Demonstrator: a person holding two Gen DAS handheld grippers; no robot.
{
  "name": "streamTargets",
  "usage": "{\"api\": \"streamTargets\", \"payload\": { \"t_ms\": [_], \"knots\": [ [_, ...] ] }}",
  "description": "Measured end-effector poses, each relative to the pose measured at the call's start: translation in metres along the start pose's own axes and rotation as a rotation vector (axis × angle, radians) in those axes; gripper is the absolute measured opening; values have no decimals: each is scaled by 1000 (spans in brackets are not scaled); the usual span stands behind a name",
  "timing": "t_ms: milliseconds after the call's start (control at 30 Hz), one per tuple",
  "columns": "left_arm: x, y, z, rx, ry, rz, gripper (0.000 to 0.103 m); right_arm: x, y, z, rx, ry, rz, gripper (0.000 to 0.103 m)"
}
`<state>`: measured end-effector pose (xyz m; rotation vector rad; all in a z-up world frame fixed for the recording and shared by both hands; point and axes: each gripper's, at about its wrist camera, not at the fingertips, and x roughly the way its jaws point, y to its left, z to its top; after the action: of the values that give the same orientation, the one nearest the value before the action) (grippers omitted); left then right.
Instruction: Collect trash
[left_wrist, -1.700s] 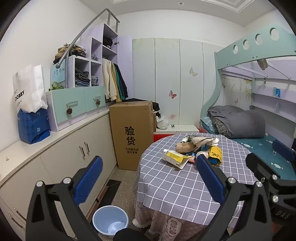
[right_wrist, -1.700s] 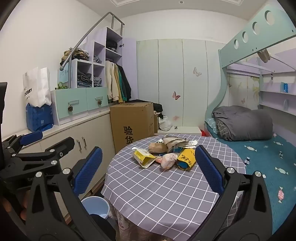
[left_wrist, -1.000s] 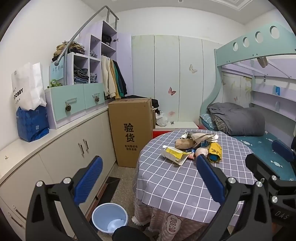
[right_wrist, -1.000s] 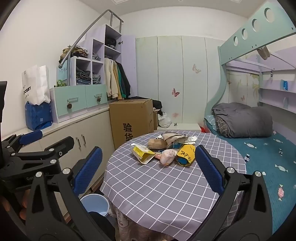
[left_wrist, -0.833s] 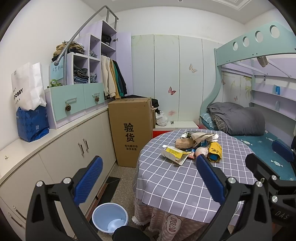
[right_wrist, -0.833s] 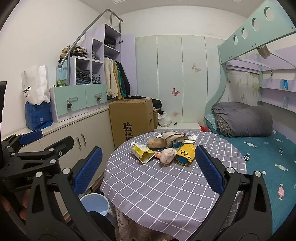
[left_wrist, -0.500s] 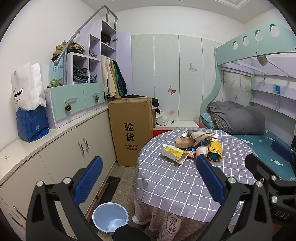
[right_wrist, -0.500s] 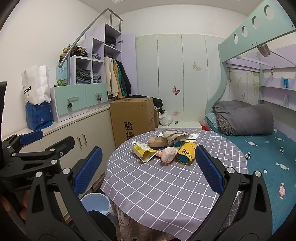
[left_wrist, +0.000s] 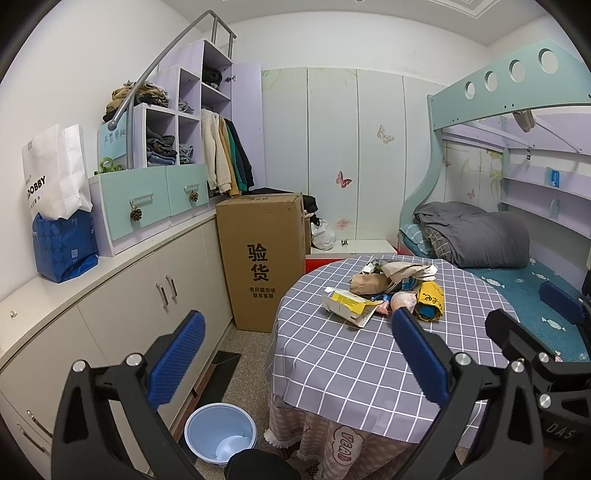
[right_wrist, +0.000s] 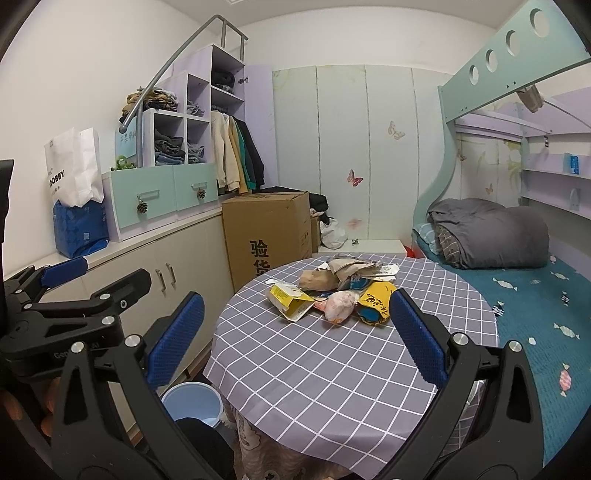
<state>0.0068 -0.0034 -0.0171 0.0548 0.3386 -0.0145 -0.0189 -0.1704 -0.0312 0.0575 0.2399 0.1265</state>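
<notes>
- The left claw is held spread wide with nothing between its blue pads, above the floor beside the round desk
- The right claw is likewise released and empty, its pads framing the near half of the desk, which is covered by a grey checked cloth
- The trash pile lies on the far half of the desk, well apart from both claws
- In the pile, a yellow carton is seen lying on its side at the left, a pink crumpled bag just beside it, and a yellow and blue wrapper at the right
- Behind these, a brown paper bag and crumpled paper scraps are seen, touching one another (what lies under them cannot be told)
- The same pile is seen from the left wrist view, to the right of centre
- A light blue bin stands on the floor at the desk's left edge, near the cabinets; something pale is seen at its bottom
- The bin is partly hidden behind the right claw's left finger
- A tall cardboard box stands behind the desk, against the cabinets
- A bunk bed with a grey rolled quilt is seen at the right
</notes>
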Motion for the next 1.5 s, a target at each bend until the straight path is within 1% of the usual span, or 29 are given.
{"api": "streamTargets", "payload": {
  "t_ms": [1167,1500],
  "knots": [
    [2,0,-3,5,4,-1,99,7,2,0,2,14,14,98],
    [3,2,-7,8,11,0,99,8,4,-7,4,22,19,98]
  ]
}}
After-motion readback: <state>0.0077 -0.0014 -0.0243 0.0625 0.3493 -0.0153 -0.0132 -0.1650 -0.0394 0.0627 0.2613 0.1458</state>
